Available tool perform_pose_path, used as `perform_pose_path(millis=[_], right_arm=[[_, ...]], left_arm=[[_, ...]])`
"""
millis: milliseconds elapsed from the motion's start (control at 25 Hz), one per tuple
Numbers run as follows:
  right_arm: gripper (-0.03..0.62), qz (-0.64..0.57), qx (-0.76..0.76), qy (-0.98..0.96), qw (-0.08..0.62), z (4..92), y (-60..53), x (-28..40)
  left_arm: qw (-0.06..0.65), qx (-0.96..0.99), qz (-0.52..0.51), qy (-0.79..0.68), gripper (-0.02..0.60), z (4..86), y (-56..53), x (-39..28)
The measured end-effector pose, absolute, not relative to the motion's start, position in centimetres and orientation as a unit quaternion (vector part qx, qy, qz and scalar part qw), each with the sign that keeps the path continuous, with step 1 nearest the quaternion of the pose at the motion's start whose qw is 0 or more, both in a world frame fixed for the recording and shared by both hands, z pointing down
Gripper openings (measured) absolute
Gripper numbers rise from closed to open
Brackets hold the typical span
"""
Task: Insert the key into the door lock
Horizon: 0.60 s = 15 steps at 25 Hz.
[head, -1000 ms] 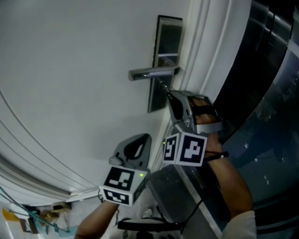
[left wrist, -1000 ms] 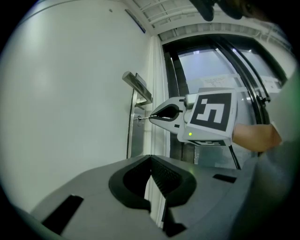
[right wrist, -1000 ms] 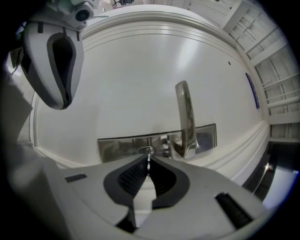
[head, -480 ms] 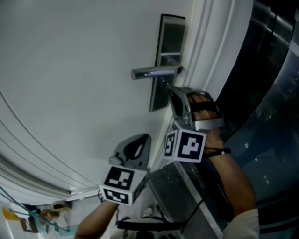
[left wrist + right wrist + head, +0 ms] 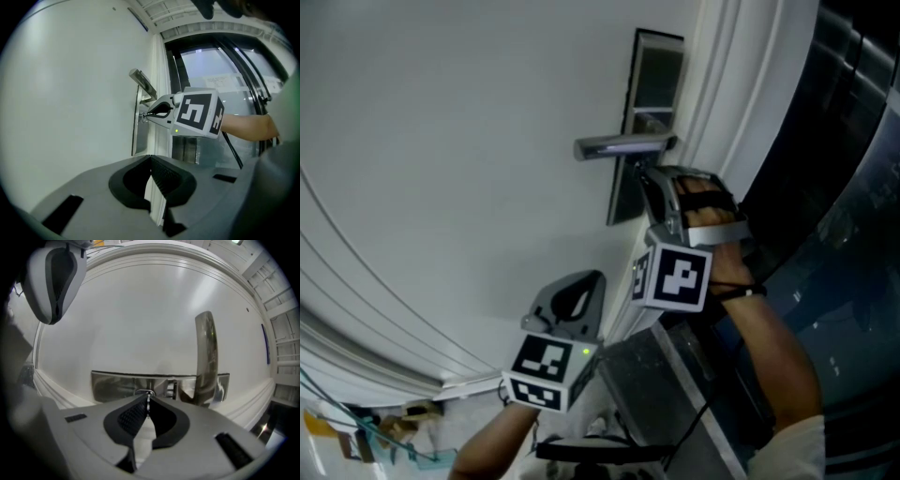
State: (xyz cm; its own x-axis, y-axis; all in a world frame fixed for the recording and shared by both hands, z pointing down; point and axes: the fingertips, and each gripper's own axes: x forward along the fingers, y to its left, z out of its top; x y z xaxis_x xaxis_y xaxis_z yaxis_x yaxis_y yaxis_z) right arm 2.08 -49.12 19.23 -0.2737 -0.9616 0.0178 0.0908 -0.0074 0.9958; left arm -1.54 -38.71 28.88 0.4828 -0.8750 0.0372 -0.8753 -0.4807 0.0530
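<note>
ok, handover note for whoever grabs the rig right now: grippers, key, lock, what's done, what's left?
Right gripper: shut on the key, aimed at the door. The key's tip is at the keyhole in the lock plate, just below the handle.
Left gripper: shut, empty, off the door, touching nothing.
Done: key lined up at the keyhole. How deep it sits cannot be told.
Left: push it fully home if it isn't already, holding the grip and staying clear of the handle.

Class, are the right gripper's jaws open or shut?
Shut: the right gripper pinches the thin key at the lock plate.
</note>
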Motion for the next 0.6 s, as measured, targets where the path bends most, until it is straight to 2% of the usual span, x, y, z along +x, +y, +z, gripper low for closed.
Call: perform_pose_path(millis=[520,600], right_arm=[[0.019,-0.593,0.406,-0.541,0.437,19.30,-49.80,1.67],[0.036,-0.588,0.407,-0.547,0.435,19.71,-49.58,1.76]], left_arm=[[0.036,0.861,0.005,-0.507,0.009,29.22,-38.79,-1.57],[0.037,0.862,0.005,-0.506,0.009,29.27,-38.53,-1.62]])
